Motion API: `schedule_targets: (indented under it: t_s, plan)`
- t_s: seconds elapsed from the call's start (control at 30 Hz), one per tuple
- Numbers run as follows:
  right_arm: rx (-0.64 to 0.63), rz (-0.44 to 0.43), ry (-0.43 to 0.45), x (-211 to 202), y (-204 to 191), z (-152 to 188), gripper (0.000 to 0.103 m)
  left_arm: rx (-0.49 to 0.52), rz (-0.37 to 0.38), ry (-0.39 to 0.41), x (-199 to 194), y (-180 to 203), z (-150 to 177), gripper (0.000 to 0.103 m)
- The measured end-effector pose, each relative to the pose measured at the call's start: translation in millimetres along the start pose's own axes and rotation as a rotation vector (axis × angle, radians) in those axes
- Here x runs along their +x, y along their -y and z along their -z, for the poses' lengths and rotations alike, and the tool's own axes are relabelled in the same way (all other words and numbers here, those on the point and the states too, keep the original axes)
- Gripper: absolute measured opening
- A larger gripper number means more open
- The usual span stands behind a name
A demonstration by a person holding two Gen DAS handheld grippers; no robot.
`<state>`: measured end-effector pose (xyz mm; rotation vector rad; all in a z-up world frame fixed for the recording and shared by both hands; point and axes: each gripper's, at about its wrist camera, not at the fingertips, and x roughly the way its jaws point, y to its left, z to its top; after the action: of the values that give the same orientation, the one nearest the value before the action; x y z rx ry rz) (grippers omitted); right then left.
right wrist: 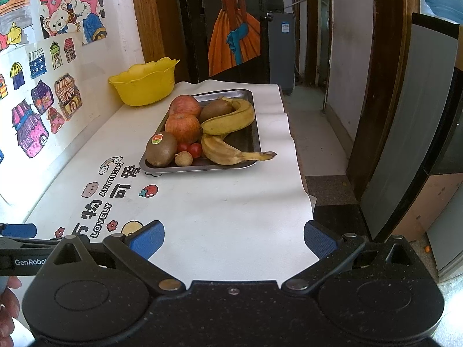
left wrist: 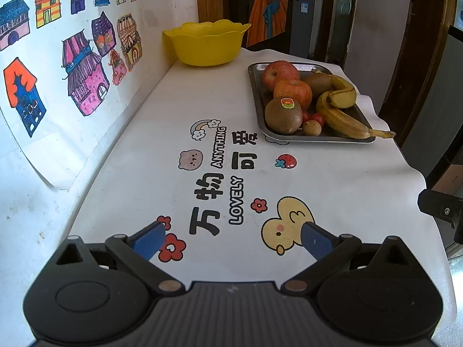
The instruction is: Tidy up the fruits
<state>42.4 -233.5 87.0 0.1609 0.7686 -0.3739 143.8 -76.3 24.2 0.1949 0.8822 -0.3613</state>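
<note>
- My left hand-held gripper (left wrist: 233, 238) hovers over the near end of the table (left wrist: 332, 190), its blue-padded fingers spread wide with nothing between them.
- My right hand-held gripper (right wrist: 233, 240) is likewise spread wide and empty, sitting over the table's near right edge; the left one's blue fingertip pokes in at the left edge of this view.
- Below both lies a white mat (right wrist: 231, 208) printed with cartoons and the words "LOVELY" and "ANYTHING".
- Further out on the mat, towards its right side, stands a metal tray (right wrist: 249, 133) loaded with fruit.
- At the tray's near left corner sits a stickered kiwi (right wrist: 161, 149), just beside a small brown fruit (right wrist: 183, 158) and cherry tomatoes (right wrist: 193, 149).
- Behind the kiwi are two red apples (right wrist: 183, 128), one after the other, with a second kiwi (right wrist: 215, 109) to their right.
- Two bananas (right wrist: 228, 121) fill the tray's right side; the nearer one's stem juts past the rim.
- Beyond the tray, at the far left corner against the wall, a yellow bowl (right wrist: 143, 86) stands apart from it.
- Children's house drawings (left wrist: 84, 81) cover the wall on the left.
</note>
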Motion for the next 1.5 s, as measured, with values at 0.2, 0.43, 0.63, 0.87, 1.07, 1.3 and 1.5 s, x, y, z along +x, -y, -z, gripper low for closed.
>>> schedule_targets:
  t_s: [0.2,0.43,0.63,0.87,1.07,1.3,1.5]
  plan:
    - [-0.001,0.0,-0.001,1.5,0.4,-1.7,0.102,0.0,0.002,0.0,0.3,-0.4,-0.1,0.102]
    - [0.0,-0.001,-0.002,1.1,0.0,-1.4,0.102,0.001,0.003,-0.001,2.0,0.0,-1.9,0.102]
    - [-0.001,-0.001,-0.001,1.7,0.3,-2.2,0.102,0.002,0.004,-0.003,3.5,0.5,-2.4,0.102]
    - [-0.002,-0.003,-0.002,1.8,0.3,-2.1,0.102,0.002,0.004,-0.005,4.2,0.5,-2.0,0.102]
    - [-0.003,-0.005,-0.005,2.5,-0.1,-2.6,0.102,0.002,0.009,-0.008,5.1,0.5,-1.6,0.102]
    - [-0.003,-0.004,-0.005,2.6,-0.2,-2.9,0.102,0.018,0.01,-0.021,6.7,2.7,-1.1,0.102]
    - [-0.006,-0.008,-0.008,3.7,-1.1,-3.0,0.102,0.028,0.012,-0.032,6.1,3.7,-3.3,0.102]
